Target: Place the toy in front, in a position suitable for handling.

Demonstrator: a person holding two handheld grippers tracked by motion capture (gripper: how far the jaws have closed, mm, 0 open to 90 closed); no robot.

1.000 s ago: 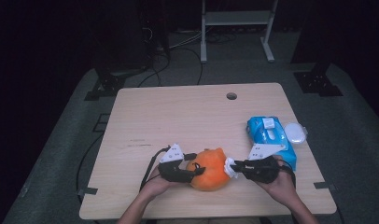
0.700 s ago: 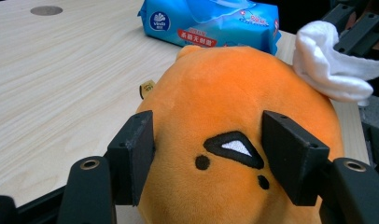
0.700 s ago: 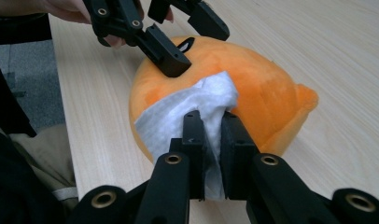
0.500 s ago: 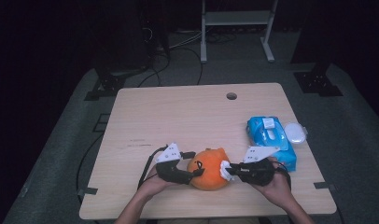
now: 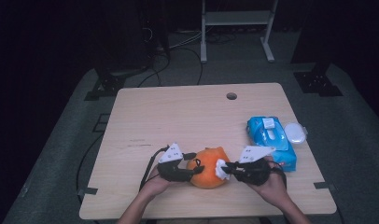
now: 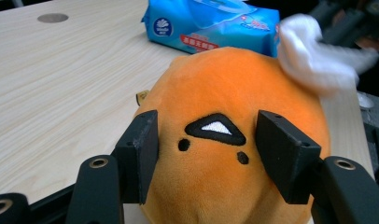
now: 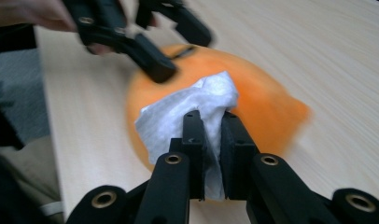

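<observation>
The orange plush toy (image 5: 207, 167) sits near the table's (image 5: 187, 112) near edge. The left gripper (image 6: 211, 154), its jaws having just been closing, clamps the toy's face from both sides. The right gripper (image 7: 211, 140) pinches a white wipe (image 7: 192, 114) and presses it against the toy. A blue wipes pack (image 5: 270, 140) lies by the right edge.

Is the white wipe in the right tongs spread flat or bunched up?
Bunched up. The white wipe is crumpled into a wad, pinched between the jaws of the right tongs and pressed against the orange plush toy.
</observation>
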